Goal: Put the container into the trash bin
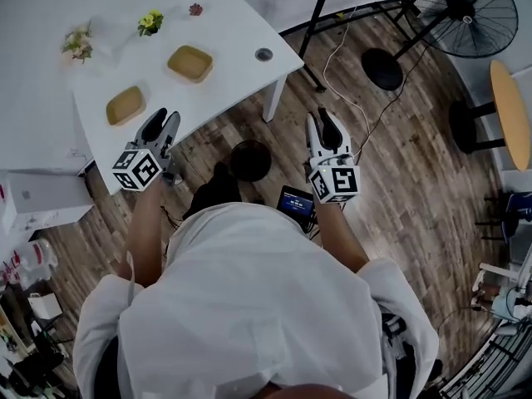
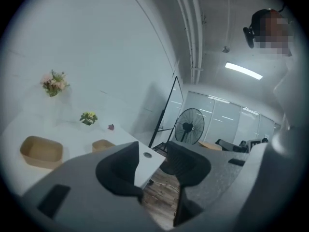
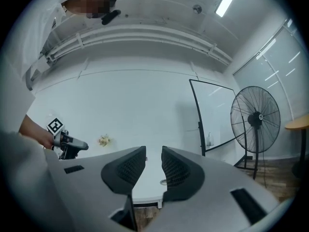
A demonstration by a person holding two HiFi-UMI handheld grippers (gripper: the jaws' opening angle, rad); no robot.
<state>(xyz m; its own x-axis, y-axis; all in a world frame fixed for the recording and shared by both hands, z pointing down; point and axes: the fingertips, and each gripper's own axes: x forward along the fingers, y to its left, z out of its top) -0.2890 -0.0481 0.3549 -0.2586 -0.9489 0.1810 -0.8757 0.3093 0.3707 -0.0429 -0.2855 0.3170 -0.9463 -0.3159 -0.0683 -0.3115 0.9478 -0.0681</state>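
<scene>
Two shallow tan trays upright on the white table (image 1: 233, 32): left container (image 1: 125, 105) close to the near edge, right container (image 1: 189, 63) farther back and to the right, well apart from each other. Neither touched by anything.

Just near and to the right of the left container, over the table's near edge: left gripper (image 1: 162, 127), pointing toward the far side. Jaws spread wide, holding nothing; only the table corner and floor seen through the gap.

On the wooden floor (image 1: 399, 181), just off the table's near-right corner: dark round bin (image 1: 250, 160), standing between the two grippers in the head view.

To the right of the bin, over the floor: right gripper (image 1: 323, 131), likewise pointing toward the far side. Jaws parted by a narrow gap, gripping nothing.

Farther back on the table: yellow flowers (image 1: 150, 22), a pale bouquet (image 1: 78, 43) to their left, a small dark red bit (image 1: 195, 9) to their right, and a round grommet (image 1: 263, 54) by the right edge.

Far right on the floor: standing fan (image 1: 465, 11), and nearer, a round wooden tabletop (image 1: 509, 115).
</scene>
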